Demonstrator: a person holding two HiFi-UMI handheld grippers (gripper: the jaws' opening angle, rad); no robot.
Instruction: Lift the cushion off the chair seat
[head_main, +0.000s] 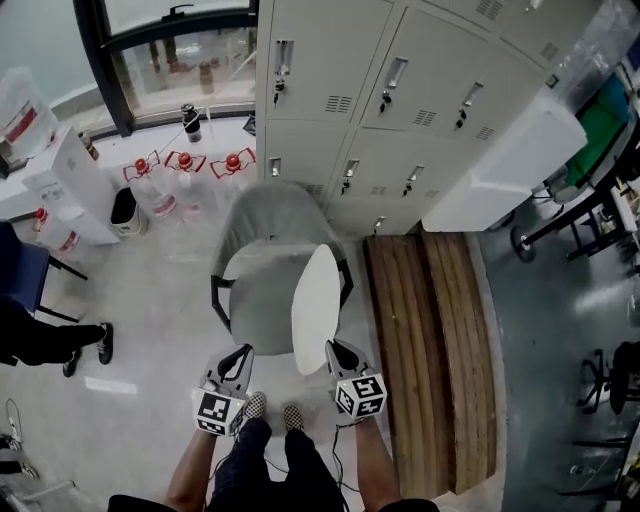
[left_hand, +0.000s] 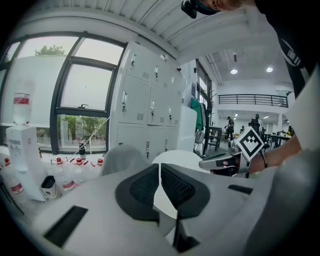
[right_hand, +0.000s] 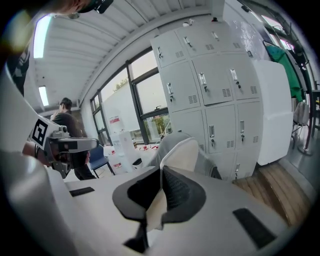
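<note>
The grey chair is being carried by the pale floor. Behind the chair, red-capped water bottles and lockers are being borne by that floor. A wooden platform is being supported just right of the chair.

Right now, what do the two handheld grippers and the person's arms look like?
Both the left gripper and right gripper have light grey, wedge-shaped bodies with black, textured pads inside the jaws. Each carries a white cube printed with black square markers. Thin dark cables seem to trail beneath them. The forearms are bare, with no sleeves in view.
</note>
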